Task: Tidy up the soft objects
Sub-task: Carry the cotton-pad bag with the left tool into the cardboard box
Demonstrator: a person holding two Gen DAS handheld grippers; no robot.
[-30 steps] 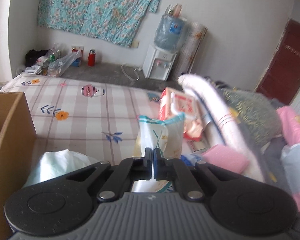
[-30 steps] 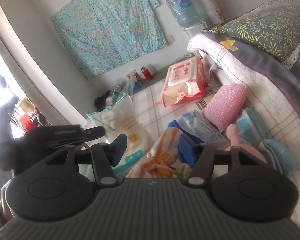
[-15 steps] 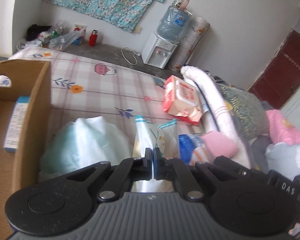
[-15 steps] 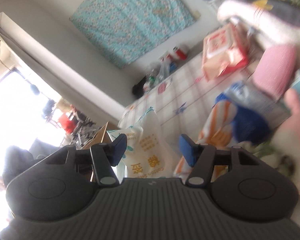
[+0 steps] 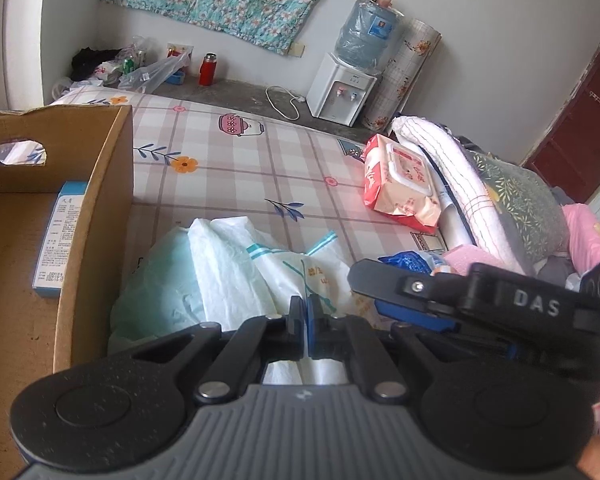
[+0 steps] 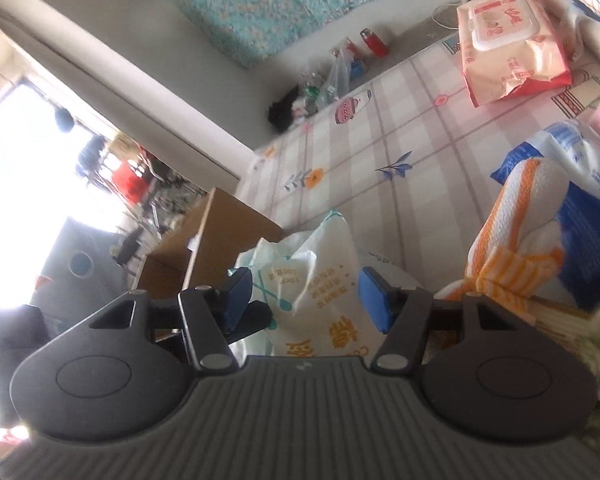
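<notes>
- My left gripper (image 5: 306,320) is clamped tight on the thin top edge of the white cotton-pad bag (image 5: 300,276), which sags onto the bed just right of the cardboard box (image 5: 96,216).
- My right gripper (image 6: 306,300) stands apart, its pads either side of the same bag without pressing it, as far as I can tell.
- Beyond: an orange-striped towel (image 6: 508,240), a blue pack (image 6: 580,220), and the red wipes pack (image 5: 400,184) farther off.
- Risk, as I judge it: the pinch holds only film, so a quick lift toward the box could let it slip or tear.
- The two grippers sit close and could collide.
</notes>
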